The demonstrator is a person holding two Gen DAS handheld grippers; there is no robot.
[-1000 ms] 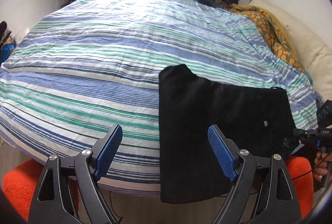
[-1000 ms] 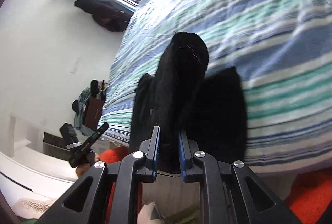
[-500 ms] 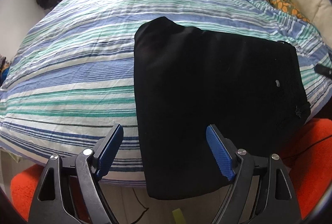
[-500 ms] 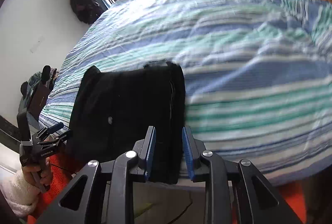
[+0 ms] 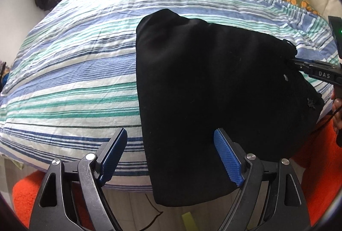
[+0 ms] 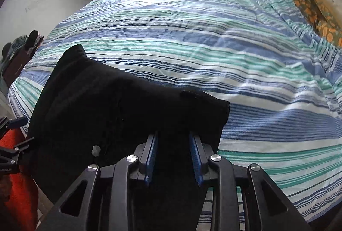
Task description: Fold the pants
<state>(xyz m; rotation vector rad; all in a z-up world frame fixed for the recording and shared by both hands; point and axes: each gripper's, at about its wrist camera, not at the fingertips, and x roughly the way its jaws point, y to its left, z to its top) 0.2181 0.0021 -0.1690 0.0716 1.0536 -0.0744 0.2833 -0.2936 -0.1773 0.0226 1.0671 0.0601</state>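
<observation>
the black pants (image 5: 209, 90) lay folded into a compact block at the near edge of the striped bed (image 5: 81, 64), their lower end hanging over that edge toward the floor. the left gripper (image 5: 171, 158) stood with its jaws wide apart and empty, hovering above the near left corner of the block. the right gripper (image 6: 174, 158) had its jaws part way apart after just opening; black cloth sat in the gap, and the pads no longer seemed to press it, so this looked like a release.

to do this step well, the right jaws needed to spread enough to clear the layered edge before backing away, so the fold would not drag. the overhanging end probably wanted sliding further onto the bed, with the left gripper steadying the far side.

much was hard to read. the cloth was so dark that fold lines and layers barely showed. in the left wrist view only the tips of the right gripper (image 5: 299, 63) showed at the pants' right edge, beside part of a hand (image 5: 337, 111). whether the small pale speck (image 6: 95, 149) was a button or lint could not be told.
</observation>
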